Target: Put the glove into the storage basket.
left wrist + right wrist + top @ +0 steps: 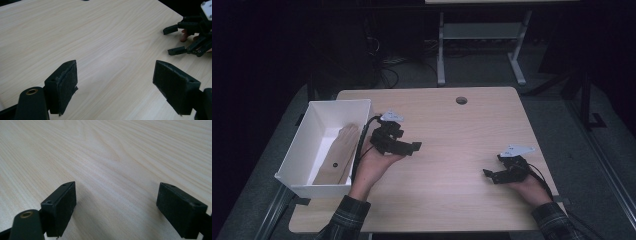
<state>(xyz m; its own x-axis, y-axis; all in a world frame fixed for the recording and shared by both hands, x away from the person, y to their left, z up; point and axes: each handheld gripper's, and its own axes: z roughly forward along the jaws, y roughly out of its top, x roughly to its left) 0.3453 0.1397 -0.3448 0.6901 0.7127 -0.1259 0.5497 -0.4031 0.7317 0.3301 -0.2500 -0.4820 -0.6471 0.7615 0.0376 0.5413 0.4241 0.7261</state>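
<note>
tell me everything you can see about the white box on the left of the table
The white box is an open-topped rectangular bin with thin, plain white walls, plastic or card by its look. It sits upright at the left edge of the wooden table, partly overhanging it. Inside lies a tan, flat, glove-like thing with a small dark spot, stretched along the bottom. The left gripper is just to its right, with its cable running close along the box's right wall; whether they touch is unclear.
</note>
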